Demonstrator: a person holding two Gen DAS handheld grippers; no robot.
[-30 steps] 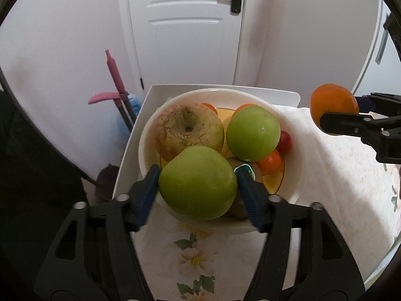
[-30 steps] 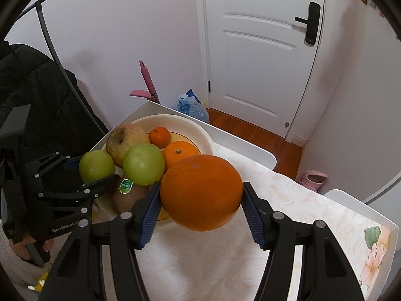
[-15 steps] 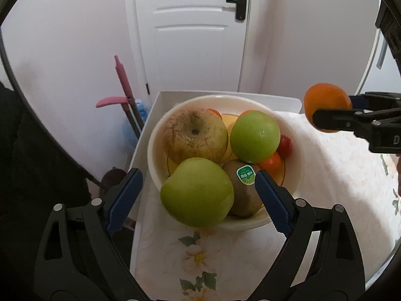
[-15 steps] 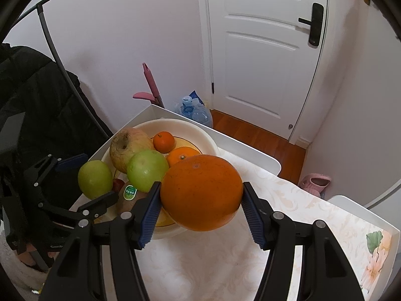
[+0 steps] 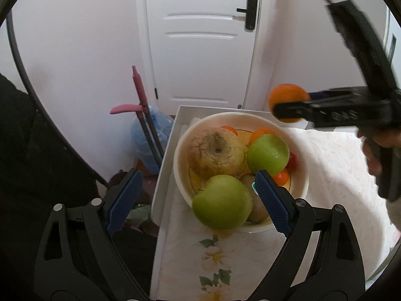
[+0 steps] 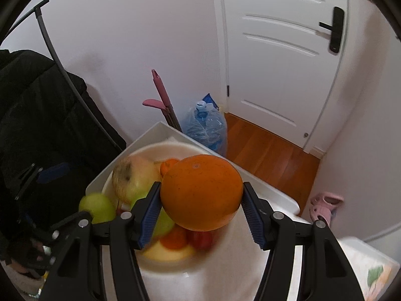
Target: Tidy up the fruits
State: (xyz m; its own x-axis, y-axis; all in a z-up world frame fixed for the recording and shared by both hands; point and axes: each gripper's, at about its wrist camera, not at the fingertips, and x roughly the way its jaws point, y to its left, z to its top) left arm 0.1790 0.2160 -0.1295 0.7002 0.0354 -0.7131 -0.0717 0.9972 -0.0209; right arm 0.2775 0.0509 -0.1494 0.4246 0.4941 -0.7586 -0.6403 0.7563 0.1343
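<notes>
A white bowl (image 5: 304,175) on the table holds a wrinkled yellow apple (image 5: 216,151), two green apples (image 5: 221,203) (image 5: 268,154), a kiwi (image 5: 257,204), small oranges and a red fruit. The near green apple rests on the bowl's front rim. My left gripper (image 5: 198,202) is open and empty, its fingers apart in front of the bowl. My right gripper (image 6: 200,212) is shut on a large orange (image 6: 201,192) and holds it above the bowl (image 6: 165,267); that orange also shows in the left wrist view (image 5: 288,101).
The table (image 5: 225,263) has a floral cloth and a white raised edge (image 5: 164,160). On the floor beyond it stand a pink-handled mop (image 5: 140,92) and a blue water bottle (image 6: 206,128). A white door (image 5: 200,40) is behind. A black jacket (image 6: 37,115) hangs at the left.
My left gripper opened, left the green apple on the bowl's rim and drew back. My right gripper carried the orange in over the bowl.
</notes>
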